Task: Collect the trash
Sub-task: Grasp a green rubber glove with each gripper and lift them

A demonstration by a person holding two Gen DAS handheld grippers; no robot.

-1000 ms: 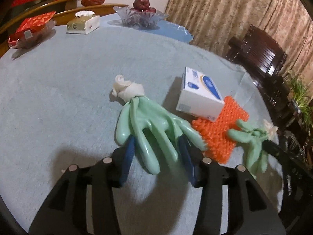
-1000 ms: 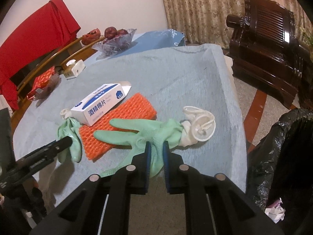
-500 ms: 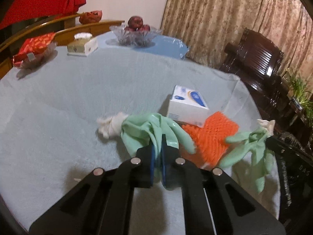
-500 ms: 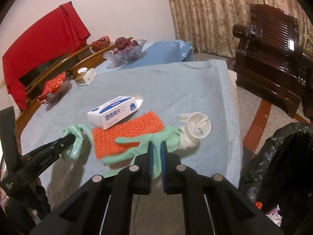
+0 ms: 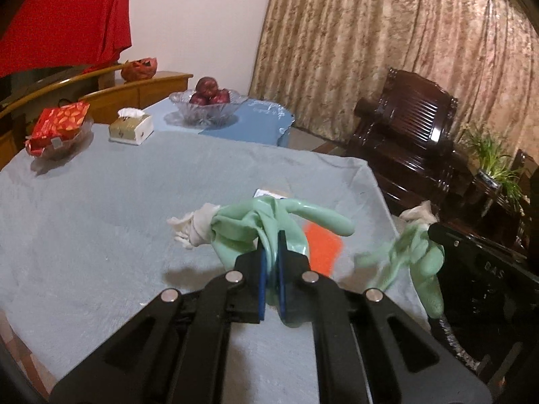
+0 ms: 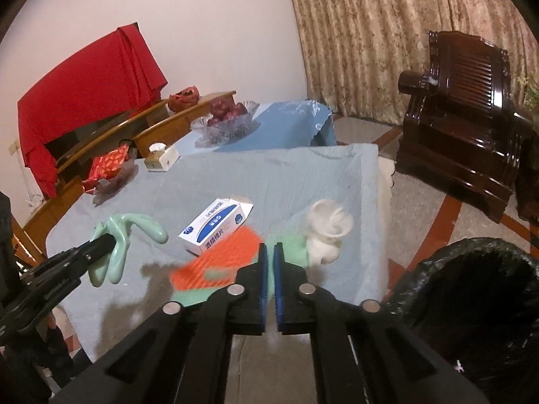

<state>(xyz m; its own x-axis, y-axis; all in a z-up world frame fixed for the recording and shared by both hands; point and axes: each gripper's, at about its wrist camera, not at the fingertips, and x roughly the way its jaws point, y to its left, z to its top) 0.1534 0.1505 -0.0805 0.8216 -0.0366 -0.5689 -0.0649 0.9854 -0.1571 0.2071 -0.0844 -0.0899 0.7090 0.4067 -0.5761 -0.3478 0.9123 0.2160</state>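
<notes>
left tongs [image 5: 272, 252] pinch green glove [image 5: 256, 225] | right tongs [image 6: 268, 262] pinch second glove [image 6: 296, 250] | box [image 6: 215, 225], orange mat [image 6: 215, 259] beneath

The near half of the table [image 5: 84, 222] lies bare, giving open passage. The white box [image 6: 215, 224] and the orange mesh pad [image 6: 219, 259] just beside it occupy the right edge. The far end is obstructed by a tissue box [image 5: 131, 129], a red packet [image 5: 59, 126] and a fruit bowl [image 5: 205, 106]. The black bin bag [image 6: 471, 303] stands open off the table's right side, mouth unobstructed.

Mint-green gloves [image 5: 249, 225], orange mesh pad [image 6: 219, 256], red cloth [image 6: 87, 80].
</notes>
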